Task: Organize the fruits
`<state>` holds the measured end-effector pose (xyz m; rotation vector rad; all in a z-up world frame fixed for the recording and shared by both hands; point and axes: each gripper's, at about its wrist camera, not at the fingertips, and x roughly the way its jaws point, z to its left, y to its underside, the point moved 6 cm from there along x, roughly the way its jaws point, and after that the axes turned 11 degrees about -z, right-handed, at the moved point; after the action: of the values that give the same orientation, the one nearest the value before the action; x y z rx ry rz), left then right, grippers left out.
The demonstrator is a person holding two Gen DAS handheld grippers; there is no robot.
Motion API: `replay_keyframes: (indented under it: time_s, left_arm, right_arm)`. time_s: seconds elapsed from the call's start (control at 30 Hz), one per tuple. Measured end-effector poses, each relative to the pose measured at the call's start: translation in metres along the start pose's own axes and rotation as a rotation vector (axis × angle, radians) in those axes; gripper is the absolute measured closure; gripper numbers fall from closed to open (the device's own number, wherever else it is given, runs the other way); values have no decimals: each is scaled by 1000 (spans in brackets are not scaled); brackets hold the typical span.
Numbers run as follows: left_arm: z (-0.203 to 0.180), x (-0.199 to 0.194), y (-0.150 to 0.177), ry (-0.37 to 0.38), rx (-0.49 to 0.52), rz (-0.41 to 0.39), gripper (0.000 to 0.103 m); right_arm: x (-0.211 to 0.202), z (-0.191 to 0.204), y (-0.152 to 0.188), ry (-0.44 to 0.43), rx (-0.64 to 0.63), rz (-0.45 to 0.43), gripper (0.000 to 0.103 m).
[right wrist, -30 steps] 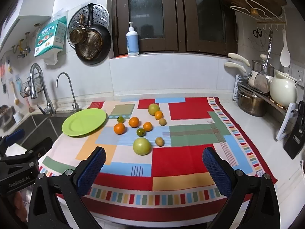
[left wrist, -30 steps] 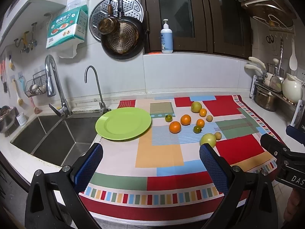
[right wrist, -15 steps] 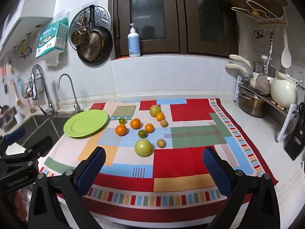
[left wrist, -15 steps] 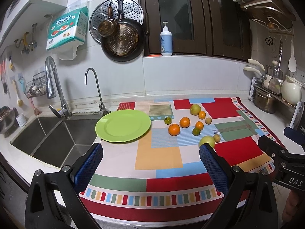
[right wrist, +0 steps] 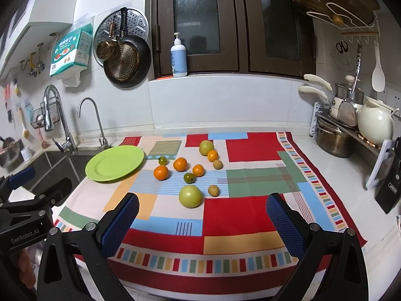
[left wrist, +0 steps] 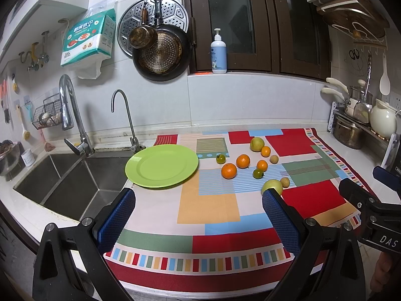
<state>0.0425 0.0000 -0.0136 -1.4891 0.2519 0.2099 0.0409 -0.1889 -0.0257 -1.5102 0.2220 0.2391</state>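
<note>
Several fruits lie loose on a patchwork cloth [left wrist: 208, 210]: two large green ones [right wrist: 190, 196] [right wrist: 206, 147], oranges such as one [right wrist: 161, 172] nearest the plate, small dark green ones [right wrist: 189, 177] and small brown ones [right wrist: 213, 190]. An empty green plate [left wrist: 161, 165] [right wrist: 114, 163] sits at the cloth's left edge beside the sink. My left gripper [left wrist: 198, 215] is open and empty above the cloth's front. My right gripper [right wrist: 202, 219] is open and empty, just short of the near green fruit.
A double sink [left wrist: 67, 183] with two taps lies left of the plate. A pot [right wrist: 334, 139], white jug [right wrist: 374, 123] and utensil rack stand at the right. A knife block [right wrist: 391, 188] is at the far right. Pans hang on the back wall.
Both grippers have drawn back and risen slightly; the fruits and plate look a little smaller and farther. Nothing on the cloth has moved.
</note>
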Motion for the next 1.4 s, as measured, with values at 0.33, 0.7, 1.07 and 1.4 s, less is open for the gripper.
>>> replay_keyframes:
  time_s: [0.33, 0.7, 1.07, 1.4]
  left_arm:
    - [1, 2, -2, 1, -1, 1, 0]
    - [2, 3, -2, 6, 0, 2, 0]
    - [8, 15, -2, 31, 6, 15, 0]
    - [16, 45, 0, 94, 39, 52, 0]
  right_arm:
    - [0, 1, 0, 1, 0, 0, 1]
    - [1, 1, -1, 1, 1, 1, 1]
    - [7, 3, 0, 7, 11, 12, 1]
    - [30, 14, 3, 43, 35, 50, 1]
